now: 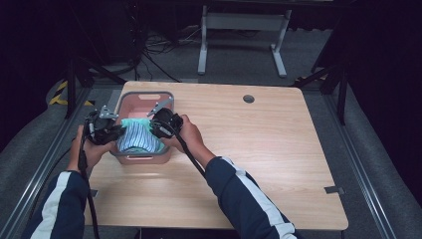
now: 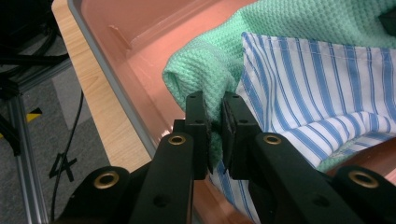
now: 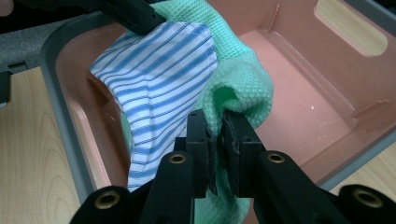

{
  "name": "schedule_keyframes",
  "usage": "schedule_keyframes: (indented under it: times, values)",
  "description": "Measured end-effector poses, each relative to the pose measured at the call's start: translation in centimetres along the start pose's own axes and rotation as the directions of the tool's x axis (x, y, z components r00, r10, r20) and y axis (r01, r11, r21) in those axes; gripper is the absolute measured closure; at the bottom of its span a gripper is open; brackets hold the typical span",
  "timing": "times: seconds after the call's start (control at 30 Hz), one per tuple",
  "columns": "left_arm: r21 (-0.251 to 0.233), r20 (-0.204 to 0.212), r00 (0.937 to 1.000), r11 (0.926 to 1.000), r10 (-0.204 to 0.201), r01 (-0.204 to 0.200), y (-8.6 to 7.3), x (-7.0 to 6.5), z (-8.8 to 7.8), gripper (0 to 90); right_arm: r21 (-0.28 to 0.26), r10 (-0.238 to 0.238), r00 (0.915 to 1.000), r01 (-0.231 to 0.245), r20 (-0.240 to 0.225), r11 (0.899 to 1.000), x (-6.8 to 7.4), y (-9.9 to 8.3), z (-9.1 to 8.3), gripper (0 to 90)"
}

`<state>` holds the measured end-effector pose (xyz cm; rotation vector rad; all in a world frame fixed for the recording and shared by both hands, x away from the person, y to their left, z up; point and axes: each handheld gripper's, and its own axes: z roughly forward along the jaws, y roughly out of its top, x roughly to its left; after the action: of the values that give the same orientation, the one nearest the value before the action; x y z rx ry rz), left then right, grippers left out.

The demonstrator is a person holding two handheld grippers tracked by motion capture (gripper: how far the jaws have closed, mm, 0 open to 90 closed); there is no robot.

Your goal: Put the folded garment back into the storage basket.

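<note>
We have both claws pinched on the green cloth [image 2: 205,60] over the pink bin [image 1: 142,102] at the counter's [image 1: 259,149] left: the left claw [image 2: 214,135] clamped on one folded edge, the right claw [image 3: 215,140] clamped on another. A striped cloth [image 3: 159,84] lies against it. Both look light and limp, so we judge edges or corners the best hold. The claw views show the grips; the high view shows the bin's place.
</note>
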<state>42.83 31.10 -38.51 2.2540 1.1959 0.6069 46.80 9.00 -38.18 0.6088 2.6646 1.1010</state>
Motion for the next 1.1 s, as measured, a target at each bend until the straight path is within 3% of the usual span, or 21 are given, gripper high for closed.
schedule_keyframes:
  times: [0.07,0.33,0.53,1.1]
  values:
    - [0.021,-0.007,0.9998,0.9996,0.020,-0.020,0.0,-0.2,0.2,82.0,0.007,0.003,1.0000,-0.003,-0.001,1.000,-0.1,-0.1,0.1,80.6]
    - [0.034,-0.004,0.9997,0.9991,0.026,-0.026,0.0,-0.5,0.5,75.9,0.026,0.012,0.9999,-0.012,0.008,1.000,-0.5,-0.4,0.3,77.0]
    - [0.024,-0.017,0.9998,0.9996,0.013,-0.012,-0.1,-0.6,0.3,69.7,0.044,-0.002,0.9999,0.002,0.012,0.999,-0.3,-0.8,0.4,75.6]
    - [-0.027,-0.005,0.9976,0.9973,0.069,-0.069,0.7,-2.0,-0.5,69.8,0.039,-0.024,0.9991,0.023,0.033,0.999,-0.5,-1.2,-0.5,70.2]
